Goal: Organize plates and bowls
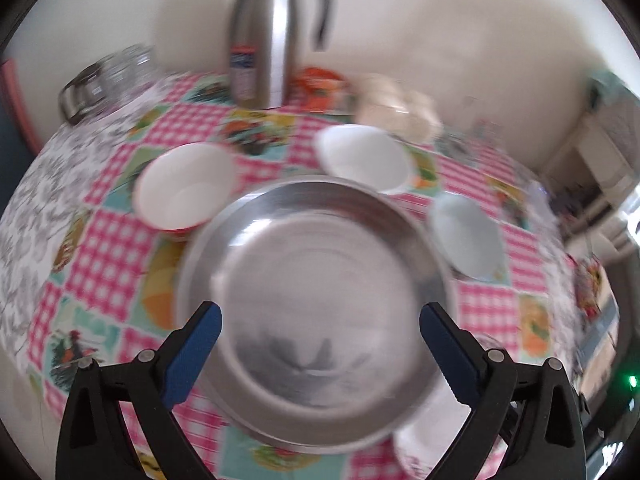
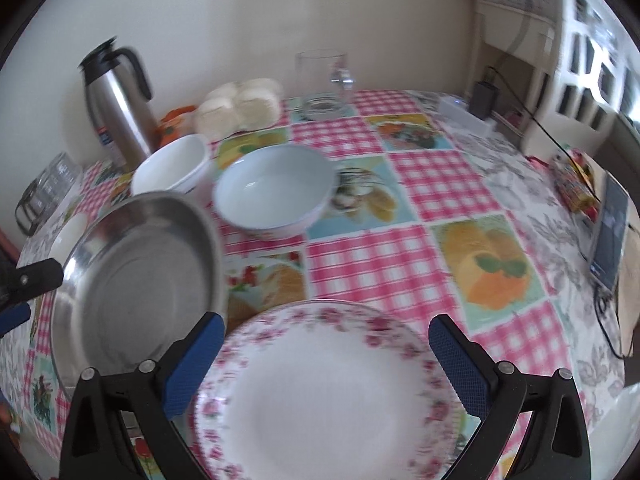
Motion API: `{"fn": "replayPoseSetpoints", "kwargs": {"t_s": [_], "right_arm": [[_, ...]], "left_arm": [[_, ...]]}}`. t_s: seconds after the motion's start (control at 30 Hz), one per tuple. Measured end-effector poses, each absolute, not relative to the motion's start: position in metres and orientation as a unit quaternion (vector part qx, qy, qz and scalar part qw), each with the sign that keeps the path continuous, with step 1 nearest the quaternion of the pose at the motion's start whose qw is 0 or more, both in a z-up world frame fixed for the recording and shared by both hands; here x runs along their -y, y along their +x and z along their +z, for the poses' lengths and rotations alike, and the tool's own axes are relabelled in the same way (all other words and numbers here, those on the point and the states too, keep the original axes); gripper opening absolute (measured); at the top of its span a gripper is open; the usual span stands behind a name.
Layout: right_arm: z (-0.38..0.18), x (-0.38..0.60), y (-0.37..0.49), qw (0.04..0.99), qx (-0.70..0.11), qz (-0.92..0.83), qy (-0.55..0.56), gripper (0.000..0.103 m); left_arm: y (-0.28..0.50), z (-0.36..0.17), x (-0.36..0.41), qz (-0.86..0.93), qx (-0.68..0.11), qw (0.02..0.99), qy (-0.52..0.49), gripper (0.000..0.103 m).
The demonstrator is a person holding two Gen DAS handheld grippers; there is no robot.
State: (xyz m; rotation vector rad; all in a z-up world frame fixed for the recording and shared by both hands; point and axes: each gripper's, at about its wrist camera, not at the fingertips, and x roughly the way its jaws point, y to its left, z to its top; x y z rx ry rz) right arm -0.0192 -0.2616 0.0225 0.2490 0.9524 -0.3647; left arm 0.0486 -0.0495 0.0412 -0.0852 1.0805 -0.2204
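Note:
A steel plate [image 1: 316, 304] lies on the patchwork tablecloth between the wide-open fingers of my left gripper [image 1: 320, 340]. Behind it stand a red-rimmed white bowl [image 1: 184, 192], a white bowl [image 1: 364, 158] and a pale blue bowl [image 1: 468, 236]. In the right wrist view a floral-rimmed white plate [image 2: 324, 392] lies under my open right gripper [image 2: 326, 356]. The steel plate [image 2: 136, 280] appears tilted at the left, with the left gripper's finger [image 2: 38, 274] at its rim. The pale blue bowl [image 2: 276, 190] and white bowl [image 2: 172, 170] sit beyond.
A steel thermos jug [image 1: 268, 40] stands at the back by the wall, with a glass jar [image 1: 108, 80] on its side to the left. A glass mug [image 2: 324, 80], wrapped buns [image 2: 240, 106], a phone [image 2: 610, 236] and cables lie along the right edge.

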Motion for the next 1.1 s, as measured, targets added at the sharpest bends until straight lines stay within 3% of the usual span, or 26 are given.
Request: {"fn": "replayPoseSetpoints", "kwargs": {"t_s": [0.43,0.83,1.1], "right_arm": [[0.027,0.329,-0.061,0.853,-0.428,-0.218,0.202,0.103],[0.002,0.352,-0.076,0.81,-0.478,-0.23,0.251,0.103],[-0.021,0.349,-0.077,0.778,-0.527,-0.221,0.262,0.103]], "left_arm": [[0.006,0.055,0.117,-0.236,-0.489,0.839,-0.036,0.099],[-0.027,0.024,0.14,-0.243,-0.561,0.791,0.011,0.099],[-0.035,-0.004,0.133,-0.223,-0.613,0.758,-0.011,0.099]]}}
